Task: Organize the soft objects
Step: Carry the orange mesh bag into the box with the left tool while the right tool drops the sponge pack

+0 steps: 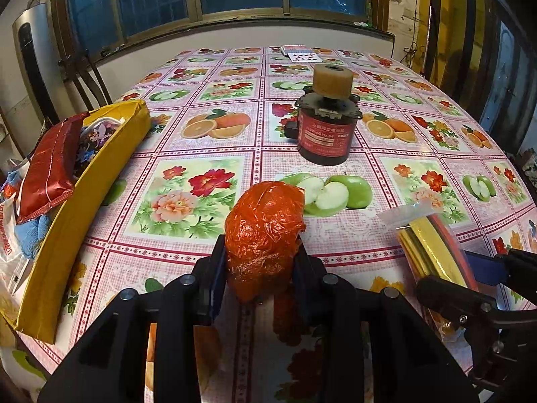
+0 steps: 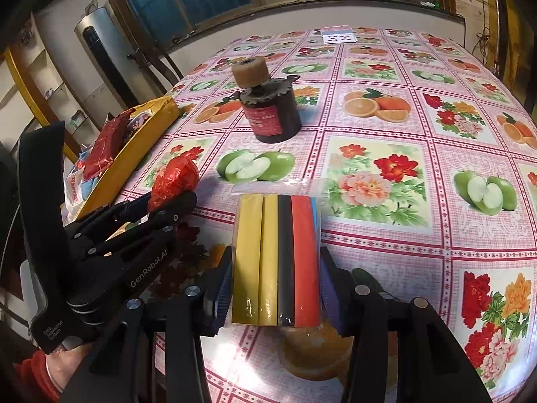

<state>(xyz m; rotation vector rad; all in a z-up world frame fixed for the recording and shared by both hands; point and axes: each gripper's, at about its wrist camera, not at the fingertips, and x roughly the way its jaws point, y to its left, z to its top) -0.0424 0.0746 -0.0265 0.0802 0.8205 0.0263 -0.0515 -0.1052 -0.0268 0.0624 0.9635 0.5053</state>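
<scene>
Claws both clamp: left claw [image 1: 263, 268] on orange bag [image 1: 265, 235], right claw [image 2: 275, 288] on coloured sheet pack [image 2: 277, 258].

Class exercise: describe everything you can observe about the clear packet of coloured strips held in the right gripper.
The packet of coloured strips is a clear, glossy plastic sleeve holding flat bands side by side: two yellow, one black, one red, with a sliver of blue at its right edge. Its transparent sealed flap sticks out at the far end. The right gripper is shut on it, fingers pressing both long edges, holding it pointing away over the fruit-and-flower tablecloth. From the left wrist view it appears edge-on and tilted.
</scene>
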